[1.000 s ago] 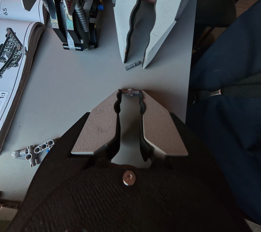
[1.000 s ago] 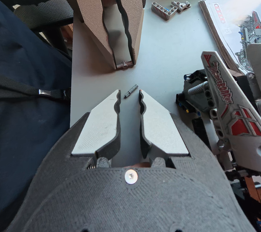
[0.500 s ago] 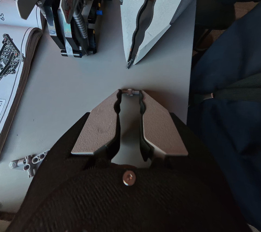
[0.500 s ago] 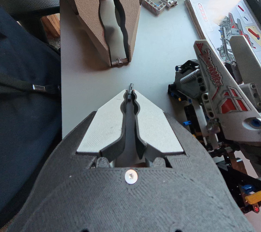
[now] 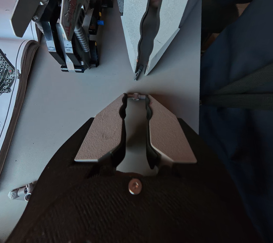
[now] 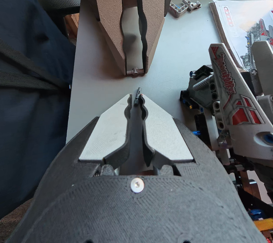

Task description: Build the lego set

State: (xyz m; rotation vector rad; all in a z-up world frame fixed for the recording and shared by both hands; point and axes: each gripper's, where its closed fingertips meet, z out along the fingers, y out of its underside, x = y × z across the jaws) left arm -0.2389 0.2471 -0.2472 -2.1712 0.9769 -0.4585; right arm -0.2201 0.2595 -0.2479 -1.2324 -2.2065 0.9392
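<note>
Two grippers (image 5: 135, 98) (image 6: 136, 98), one dark pin (image 6: 138, 96), one grey connector (image 5: 136, 96), one booklet (image 6: 242, 28), one model (image 6: 236, 102)

Each wrist camera looks forward and down along its own gripper, close above the counter (image 5: 62, 102), facing the other, sharing the strip between them

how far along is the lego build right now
A large part looks done: the partly built model stands assembled beside the open instruction booklet. In hand: the right gripper pinches a dark pin, and the left gripper clamps a small grey connector crosswise at its tips; the two parts are apart, not joined. Left: joining them, plus the loose grey pieces on the table.
</note>
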